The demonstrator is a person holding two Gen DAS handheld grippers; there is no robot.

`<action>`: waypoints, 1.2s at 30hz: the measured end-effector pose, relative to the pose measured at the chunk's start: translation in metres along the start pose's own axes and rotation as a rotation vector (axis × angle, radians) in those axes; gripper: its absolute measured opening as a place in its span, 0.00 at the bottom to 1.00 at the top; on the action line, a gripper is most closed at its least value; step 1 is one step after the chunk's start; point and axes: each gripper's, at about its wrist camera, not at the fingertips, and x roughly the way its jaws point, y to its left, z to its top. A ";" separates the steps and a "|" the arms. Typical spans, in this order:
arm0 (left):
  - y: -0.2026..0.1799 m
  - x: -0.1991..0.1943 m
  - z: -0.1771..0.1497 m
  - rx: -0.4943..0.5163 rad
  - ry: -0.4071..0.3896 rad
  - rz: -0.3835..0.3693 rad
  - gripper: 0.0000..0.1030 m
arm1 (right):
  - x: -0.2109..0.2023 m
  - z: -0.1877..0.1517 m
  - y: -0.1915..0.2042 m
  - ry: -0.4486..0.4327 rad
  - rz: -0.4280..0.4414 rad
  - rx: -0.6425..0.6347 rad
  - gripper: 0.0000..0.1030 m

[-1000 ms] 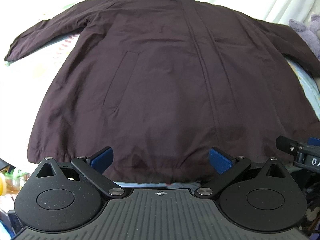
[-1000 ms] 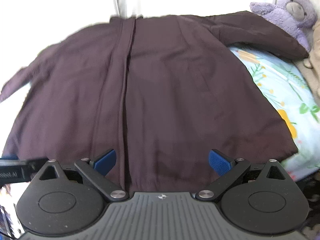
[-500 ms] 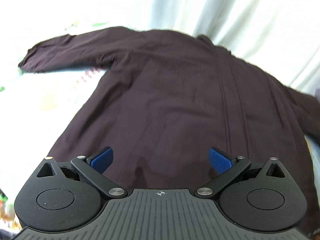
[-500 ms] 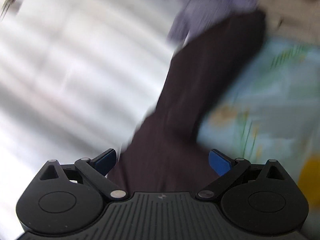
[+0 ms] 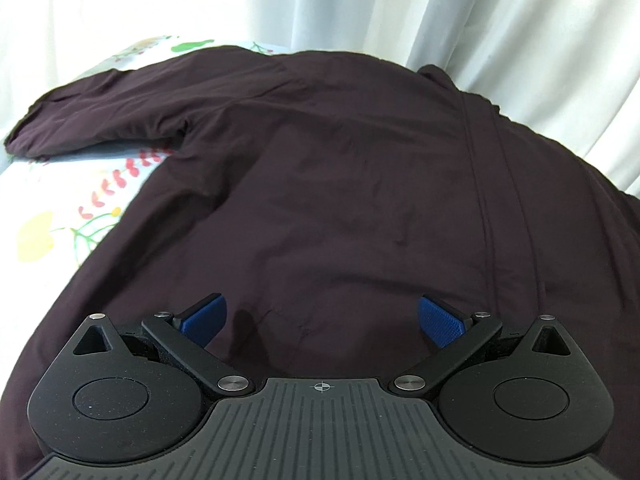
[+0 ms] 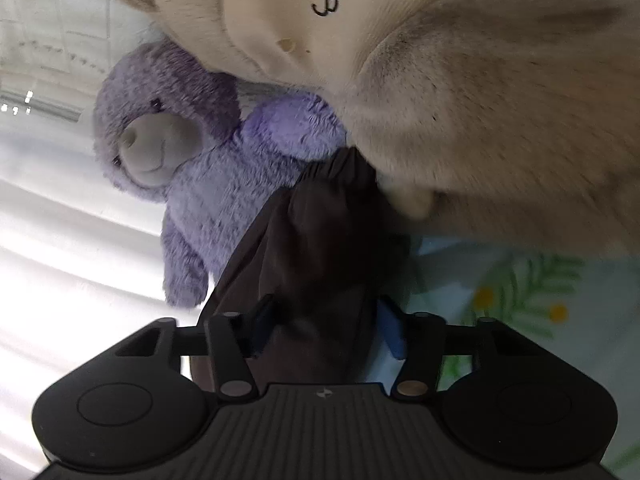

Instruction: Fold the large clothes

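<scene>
The left gripper (image 5: 320, 316) stands with its ribbed blue pads (image 5: 202, 318) spread wide and nothing between them, poised over the lower body of the dark plum jacket (image 5: 340, 184), a smooth, faintly creased woven garment lying flat on a floral-printed bedsheet (image 5: 60, 216). One sleeve (image 5: 100, 120) stretches out to the left, and a long stitched placket (image 5: 492, 208) runs up toward the collar, with pale pleated curtains (image 5: 360, 4) behind. The right gripper (image 6: 324, 328) has its pads drawn in against the jacket's other sleeve (image 6: 320, 248), the soft fabric bunched between them, its gathered cuff (image 6: 340, 166) reaching up to touch a fuzzy purple teddy bear (image 6: 192, 160) and a large cream plush toy (image 6: 460, 100).
</scene>
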 end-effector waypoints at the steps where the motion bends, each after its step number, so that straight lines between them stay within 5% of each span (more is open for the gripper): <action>1: 0.000 0.004 0.000 -0.006 0.008 0.001 1.00 | 0.003 0.002 -0.001 0.001 0.009 0.009 0.40; 3: 0.003 0.011 -0.001 -0.027 0.035 0.011 1.00 | 0.008 0.006 0.002 0.001 0.032 0.000 0.21; 7: 0.008 0.018 -0.004 -0.049 0.057 0.029 1.00 | -0.016 -0.009 0.053 -0.075 0.025 -0.234 0.13; 12: 0.019 0.023 -0.004 -0.093 0.085 -0.007 1.00 | -0.080 -0.090 0.164 -0.116 0.324 -0.683 0.16; 16: 0.031 0.024 0.000 -0.145 0.096 -0.056 1.00 | -0.113 -0.191 0.215 0.045 0.531 -1.015 0.30; 18: 0.036 0.025 0.002 -0.155 0.103 -0.081 1.00 | -0.117 -0.239 0.221 0.191 0.564 -1.149 0.45; 21: 0.041 0.025 0.003 -0.136 0.100 -0.121 1.00 | -0.121 -0.287 0.208 0.361 0.557 -1.262 0.55; 28: 0.047 0.013 0.021 -0.255 0.081 -0.283 1.00 | -0.091 -0.280 0.145 0.475 0.363 -1.111 0.54; 36: -0.026 0.046 0.083 -0.207 0.073 -0.496 1.00 | -0.048 -0.267 0.063 0.650 0.228 -0.800 0.50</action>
